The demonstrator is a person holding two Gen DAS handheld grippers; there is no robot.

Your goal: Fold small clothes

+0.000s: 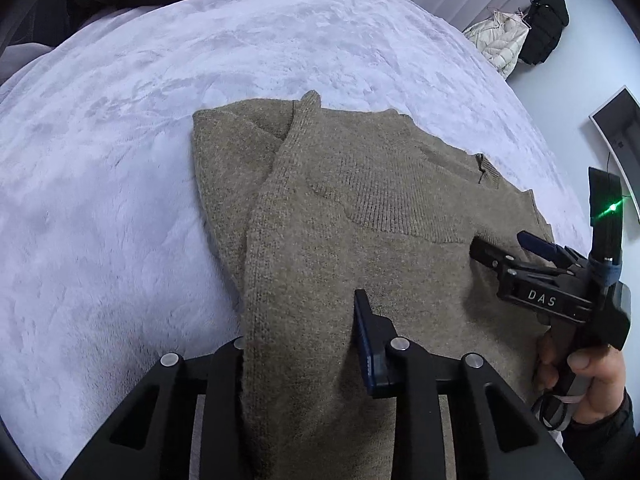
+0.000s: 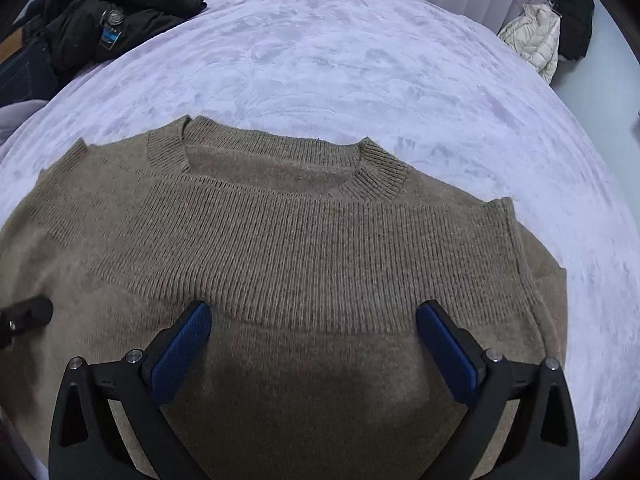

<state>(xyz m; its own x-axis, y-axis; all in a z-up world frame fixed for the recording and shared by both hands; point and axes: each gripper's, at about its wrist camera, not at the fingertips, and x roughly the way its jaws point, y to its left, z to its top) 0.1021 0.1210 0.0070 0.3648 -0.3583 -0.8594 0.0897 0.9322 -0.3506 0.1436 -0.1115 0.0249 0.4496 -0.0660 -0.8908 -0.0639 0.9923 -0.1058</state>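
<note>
A brown knitted sweater lies flat on the lilac blanket, its ribbed collar at the far side. In the left wrist view a fold of the sweater runs up from between the jaws of my left gripper. The blue pad presses on its right side, and the other finger is hidden under the cloth. My right gripper hovers just over the sweater's chest, jaws wide apart and nothing between them. It also shows as the right gripper at the sweater's right side, held by a hand.
The lilac fleece blanket covers the bed all round the sweater. A heap of black clothes lies at the far left corner. A white puffer jacket and a black garment hang at the far right.
</note>
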